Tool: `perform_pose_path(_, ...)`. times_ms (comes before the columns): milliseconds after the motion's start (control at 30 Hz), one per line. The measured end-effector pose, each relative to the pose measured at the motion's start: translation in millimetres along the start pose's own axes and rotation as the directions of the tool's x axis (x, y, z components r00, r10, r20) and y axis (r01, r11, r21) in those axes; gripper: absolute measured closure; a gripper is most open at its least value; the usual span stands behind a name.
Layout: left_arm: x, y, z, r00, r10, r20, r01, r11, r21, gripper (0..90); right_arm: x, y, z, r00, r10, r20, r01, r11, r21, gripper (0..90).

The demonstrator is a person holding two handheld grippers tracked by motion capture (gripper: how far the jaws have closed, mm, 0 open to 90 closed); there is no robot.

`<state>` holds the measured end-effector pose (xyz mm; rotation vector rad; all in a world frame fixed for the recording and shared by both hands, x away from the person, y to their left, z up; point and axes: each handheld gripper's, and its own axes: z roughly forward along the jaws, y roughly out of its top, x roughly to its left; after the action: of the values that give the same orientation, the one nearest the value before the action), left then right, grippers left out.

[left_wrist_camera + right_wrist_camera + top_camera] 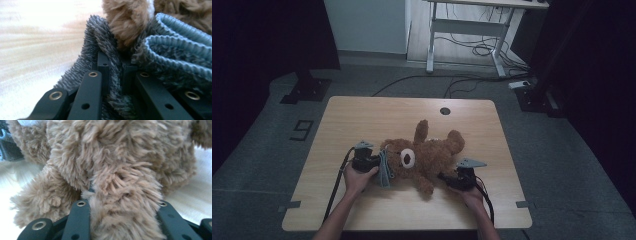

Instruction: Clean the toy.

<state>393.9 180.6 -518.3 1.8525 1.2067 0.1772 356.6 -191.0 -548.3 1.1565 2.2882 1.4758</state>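
Observation:
A brown teddy bear lies on its back in the middle of the wooden table, head toward the left. A grey-blue knitted garment is bunched at its head. My left gripper is at the bear's left, and in the left gripper view the gripper is shut on a fold of the knit garment, with brown fur just beyond. My right gripper is at the bear's lower right; in the right gripper view the gripper is shut on a furry limb of the bear.
A round cable hole sits near the table's far edge. On the floor beyond are a white desk frame, loose cables and black stand bases. Bare tabletop lies at the far left and far right.

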Motion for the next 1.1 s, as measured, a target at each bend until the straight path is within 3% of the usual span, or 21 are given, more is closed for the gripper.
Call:
perform_pose_path(133,3.6,13.8,5.3,0.9999,-0.01,-0.013,0.01,0.9995,-0.029,80.6,-6.2,7.5,6.0,0.9992,-0.015,0.037,0.016,1.0,-0.003,65.6)
perform_pose_path(267,8.6,20.7,13.3,0.9994,-0.016,-0.03,0.015,0.9998,-0.012,80.4,-14.8,13.7,12.4,0.9979,0.002,0.064,-0.002,1.0,0.0,65.6)
perform_pose_path(367,11.8,20.8,8.7,0.9994,-0.015,-0.032,0.015,0.9998,-0.015,79.9,-20.9,10.3,10.5,0.998,0.038,0.051,-0.039,0.999,0.013,65.0)
perform_pose_path(500,8.0,28.1,-8.9,0.9995,-0.004,-0.031,0.002,0.9979,-0.064,79.4,-21.0,9.1,7.8,0.9973,0.047,0.057,-0.048,0.998,0.029,64.4)
perform_pose_path(633,-7.1,48.4,-29.4,0.9961,0.048,-0.073,-0.056,0.9927,-0.107,79.3,-17.7,8.1,7.5,0.9976,0.028,0.063,-0.03,0.999,0.045,63.8)
perform_pose_path(800,-35.8,75.9,-37.8,0.9914,0.119,-0.054,-0.126,0.9794,-0.158,79.2,-14.6,7.5,8.1,0.9977,0.018,0.066,-0.022,0.998,0.055,63.3)
perform_pose_path(1000,-80.7,104.4,-13.1,0.976,0.216,-0.025,-0.218,0.9665,-0.136,79.0,-15.0,6.3,6.9,0.9978,0.028,0.06,-0.031,0.998,0.059,63.1)
perform_pose_path(1100,-90.4,109.1,11.1,0.9759,0.217,-0.017,-0.218,0.9728,-0.078,78.9,-14.5,4.0,6.2,0.9976,0.029,0.063,-0.032,0.998,0.049,62.9)
